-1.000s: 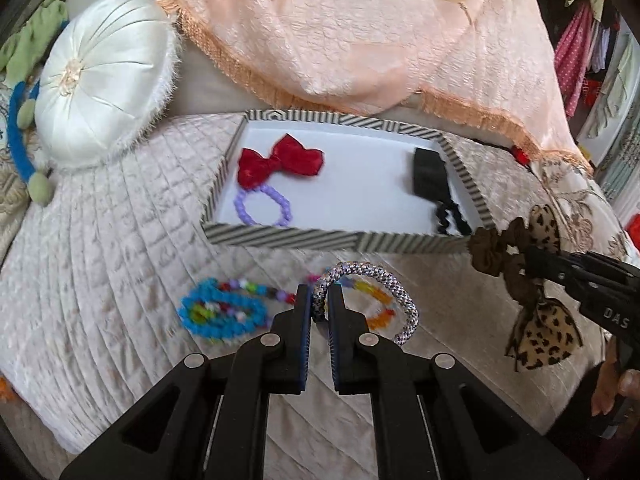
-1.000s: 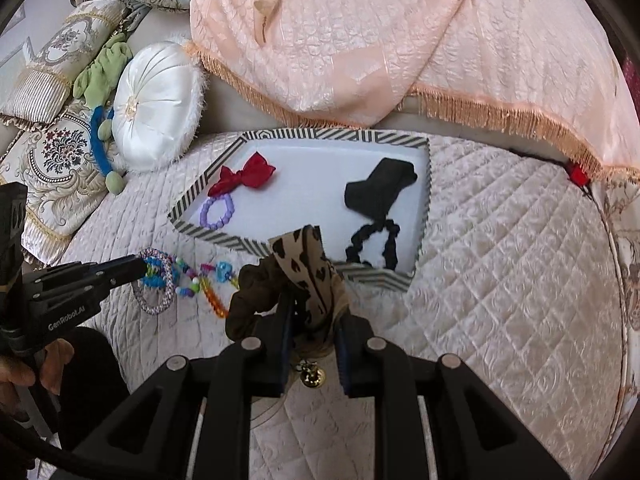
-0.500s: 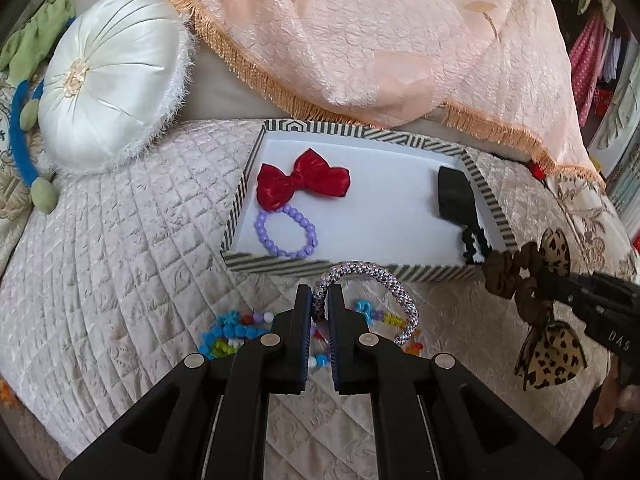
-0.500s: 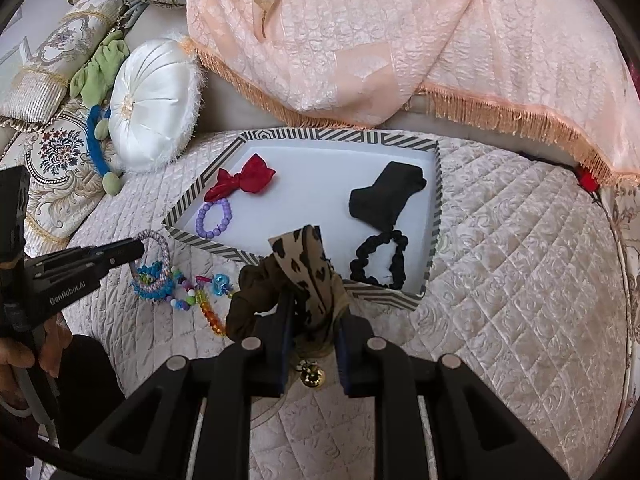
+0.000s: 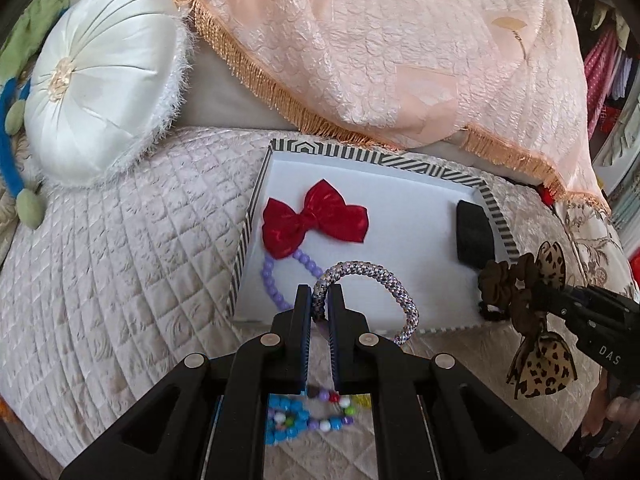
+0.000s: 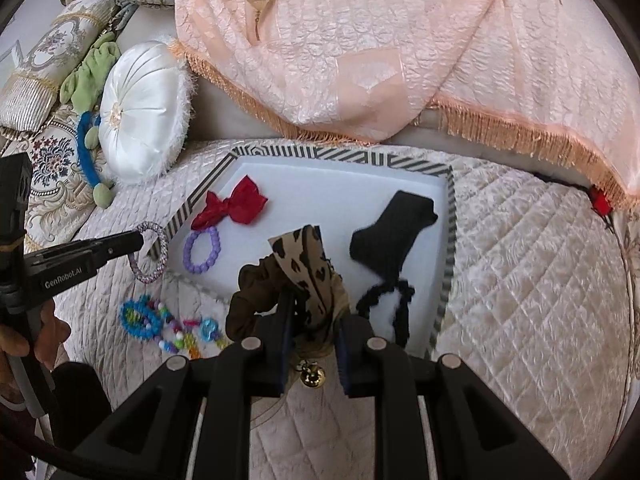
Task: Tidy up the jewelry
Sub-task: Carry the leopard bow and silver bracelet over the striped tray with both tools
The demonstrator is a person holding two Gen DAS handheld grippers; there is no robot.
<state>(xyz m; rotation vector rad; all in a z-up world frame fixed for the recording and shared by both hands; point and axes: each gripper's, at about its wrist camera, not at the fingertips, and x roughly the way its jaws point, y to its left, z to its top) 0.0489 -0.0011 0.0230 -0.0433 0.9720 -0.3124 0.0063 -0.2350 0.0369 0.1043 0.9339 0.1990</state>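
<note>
A quilted cream bed carries the work, with a peach fringed throw heaped at 12 o'clock and a round white satin cushion at 10 o'clock. In the middle of the bed sits a shallow striped tray with a white floor.

The tray already holds 4 pieces: a red bow at its 10 o'clock corner, a purple bead bracelet just below the bow and touching it, a black fabric piece toward 3 o'clock, and a black scrunchie near the front rim at 5 o'clock.

2 more pieces are in transit. The left hand-held gripper is clamped on a silver braided bracelet, which hangs over the tray's front-left part, not yet set down. The right hand-held gripper is closed on a leopard-print bow scrunchie, held above the tray's front edge; a small gold bell dangles beneath it.

Still lying on the bed outside the tray, at 7 o'clock from it, is a tangle of colourful bead bracelets, blue and mixed colours; how many I cannot tell. By my reckoning the job is a little past halfway: 2 releases, then the bead pile.
</note>
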